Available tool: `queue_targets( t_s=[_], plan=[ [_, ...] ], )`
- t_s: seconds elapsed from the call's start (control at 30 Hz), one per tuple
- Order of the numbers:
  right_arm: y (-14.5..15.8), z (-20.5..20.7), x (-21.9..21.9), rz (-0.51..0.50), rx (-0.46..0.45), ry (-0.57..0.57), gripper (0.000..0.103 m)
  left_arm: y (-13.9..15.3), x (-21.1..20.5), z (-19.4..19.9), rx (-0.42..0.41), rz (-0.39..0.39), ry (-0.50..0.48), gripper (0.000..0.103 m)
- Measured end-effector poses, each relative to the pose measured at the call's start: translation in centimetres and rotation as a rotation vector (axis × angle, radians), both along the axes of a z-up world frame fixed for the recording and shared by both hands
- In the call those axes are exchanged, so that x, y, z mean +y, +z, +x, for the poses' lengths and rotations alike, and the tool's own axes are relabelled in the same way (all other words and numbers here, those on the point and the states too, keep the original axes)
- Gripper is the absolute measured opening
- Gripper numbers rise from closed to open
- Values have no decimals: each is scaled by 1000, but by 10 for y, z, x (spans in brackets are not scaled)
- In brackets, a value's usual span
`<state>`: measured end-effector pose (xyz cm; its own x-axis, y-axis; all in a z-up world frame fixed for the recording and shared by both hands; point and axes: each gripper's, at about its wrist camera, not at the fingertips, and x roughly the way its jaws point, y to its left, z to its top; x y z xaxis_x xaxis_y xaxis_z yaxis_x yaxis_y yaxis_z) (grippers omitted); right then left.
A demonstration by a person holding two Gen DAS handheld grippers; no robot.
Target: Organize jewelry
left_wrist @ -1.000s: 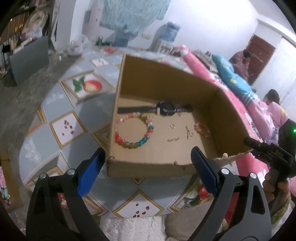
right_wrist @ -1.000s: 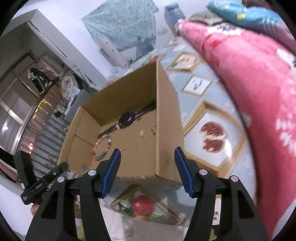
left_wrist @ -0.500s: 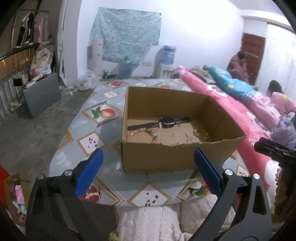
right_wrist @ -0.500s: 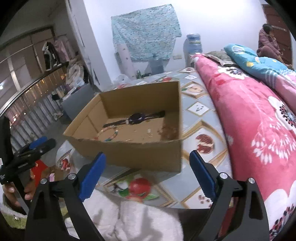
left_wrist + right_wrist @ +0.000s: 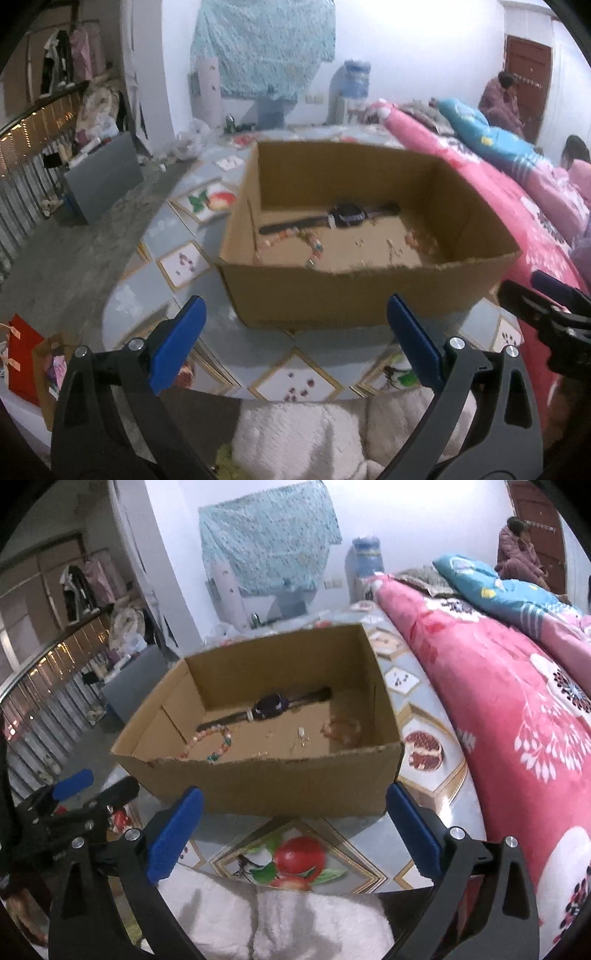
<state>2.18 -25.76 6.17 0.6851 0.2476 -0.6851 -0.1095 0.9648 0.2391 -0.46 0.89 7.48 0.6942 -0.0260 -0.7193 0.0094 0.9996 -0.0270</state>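
Cardboard box [image 5: 280,782] open-topped; near wall blocks level approach; pink quilt [image 5: 498,709] crowds right side.

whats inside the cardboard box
Inside the cardboard box lie a black watch, a colourful bead bracelet and small scattered pieces. Its near wall hides the front floor.

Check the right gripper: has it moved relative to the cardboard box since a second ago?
Yes. The right gripper has backed away from the cardboard box, its jaws opening and empty.

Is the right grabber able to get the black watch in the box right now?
Probably yes. The cardboard box has an open top, nothing covers the watch, and the right gripper, opening and empty, sits before the front wall; it must go over that.
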Motion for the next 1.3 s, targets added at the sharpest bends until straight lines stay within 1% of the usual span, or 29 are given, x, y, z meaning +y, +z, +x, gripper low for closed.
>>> queue_targets(
  t_s=[0.2, 0.33, 0.7, 0.83, 1.3],
  plan=[
    [-10, 4, 17, -73, 27, 29, 97, -12, -8, 5, 82, 16, 5, 95],
    [-11, 5, 20, -79, 35, 28, 97, -16, -7, 9, 113, 17, 19, 95],
    [-13, 9, 18, -101, 40, 10, 97, -16, -10, 13, 132, 29, 25, 95],
    [-13, 11, 16, -94, 46, 3, 97, -16, -10, 15, 131, 33, 29, 95],
    [-18, 16, 16, -100, 72, -7, 97, -23, -11, 22, 163, 26, 33, 95]
  ],
)
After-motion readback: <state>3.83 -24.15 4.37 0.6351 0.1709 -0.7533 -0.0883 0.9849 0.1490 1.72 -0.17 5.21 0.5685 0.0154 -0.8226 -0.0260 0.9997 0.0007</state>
